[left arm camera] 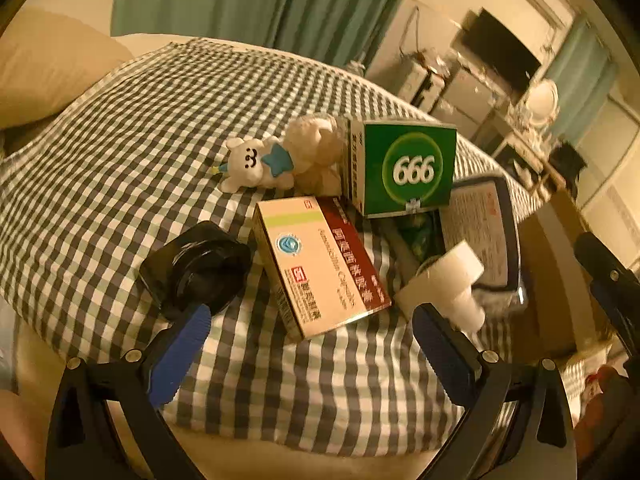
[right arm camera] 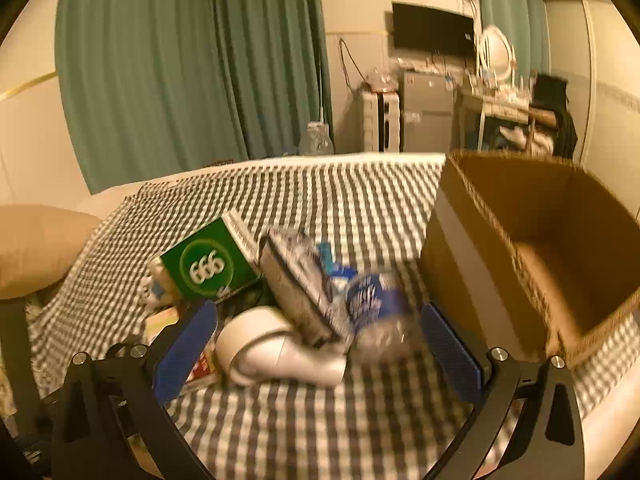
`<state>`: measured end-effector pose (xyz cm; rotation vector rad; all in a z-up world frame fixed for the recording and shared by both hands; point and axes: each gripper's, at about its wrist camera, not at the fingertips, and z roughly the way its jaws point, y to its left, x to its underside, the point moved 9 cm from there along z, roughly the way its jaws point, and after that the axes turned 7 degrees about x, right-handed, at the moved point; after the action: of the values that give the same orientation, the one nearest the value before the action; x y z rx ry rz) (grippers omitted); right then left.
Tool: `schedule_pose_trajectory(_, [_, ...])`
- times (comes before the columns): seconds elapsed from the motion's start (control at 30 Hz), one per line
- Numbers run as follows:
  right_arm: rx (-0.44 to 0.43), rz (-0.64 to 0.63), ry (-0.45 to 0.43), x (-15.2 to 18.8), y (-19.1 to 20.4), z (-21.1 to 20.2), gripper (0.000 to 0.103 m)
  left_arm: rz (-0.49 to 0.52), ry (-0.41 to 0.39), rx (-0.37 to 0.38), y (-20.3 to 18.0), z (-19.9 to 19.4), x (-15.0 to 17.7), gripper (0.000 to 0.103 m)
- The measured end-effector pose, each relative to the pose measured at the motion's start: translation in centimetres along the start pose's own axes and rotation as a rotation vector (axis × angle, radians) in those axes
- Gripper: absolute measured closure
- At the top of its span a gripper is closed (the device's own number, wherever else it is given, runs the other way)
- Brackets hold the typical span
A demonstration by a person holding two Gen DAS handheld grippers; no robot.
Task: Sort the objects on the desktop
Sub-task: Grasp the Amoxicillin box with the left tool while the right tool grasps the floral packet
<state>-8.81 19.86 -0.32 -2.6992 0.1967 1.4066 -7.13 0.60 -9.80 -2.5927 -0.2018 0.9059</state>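
A cluttered pile of small objects sits on a green-and-white checked cloth (left arm camera: 120, 128).

In the left wrist view, the left gripper (left arm camera: 312, 328) is spread wide and holds nothing. Between its blue pads lies a tan and maroon medicine box (left arm camera: 320, 264), at twelve o'clock from the gripper. A black round-lidded container (left arm camera: 196, 268) touches the left pad at ten o'clock. A white foam piece (left arm camera: 444, 284) sits by the right pad at two o'clock. Farther off at twelve o'clock stands a green box marked 666 (left arm camera: 404, 168), with a white bear figurine (left arm camera: 252, 164) and a fluffy cream plush toy (left arm camera: 316, 152) just beside it at eleven o'clock.

In the right wrist view, the right gripper (right arm camera: 316, 344) is also spread wide and empty. A white rounded object (right arm camera: 268, 348) and a blurred blue-labelled bottle (right arm camera: 376, 308) lie between its pads. An open cardboard box (right arm camera: 500, 216) stands at two o'clock, well apart from the green 666 box at ten o'clock.
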Motion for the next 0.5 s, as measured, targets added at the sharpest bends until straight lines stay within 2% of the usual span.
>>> schedule_pose_trajectory(0.1, [-0.012, -0.061, -0.001, -0.7, 0.7, 1.6, 0.012, 0.018, -0.007, -0.043, -0.3, 0.5, 0.0, 0.000])
schedule_pose_trajectory(0.17, [-0.024, -0.101, 0.017, -0.5, 1.0, 3.2, 0.014, 0.039, -0.005, -0.054, -0.7, 1.1, 0.0, 0.000])
schedule_pose_trajectory(0.23, [-0.032, -0.131, 0.046, -0.2, 1.1, 4.9, 0.026, 0.047, -0.014, -0.059, -1.1, 1.6, -0.2, 0.000])
schedule_pose_trajectory(0.33, [-0.069, -0.121, 0.106, 0.4, 1.0, 6.9, 0.038, 0.041, -0.020, -0.072, -1.1, 2.7, -0.4, 0.000])
schedule_pose_trajectory(0.5, [-0.085, -0.121, 0.167, 1.3, 0.9, 8.9, 0.038, -0.023, 0.021, -0.075, -0.3, 5.1, -0.4, 0.000])
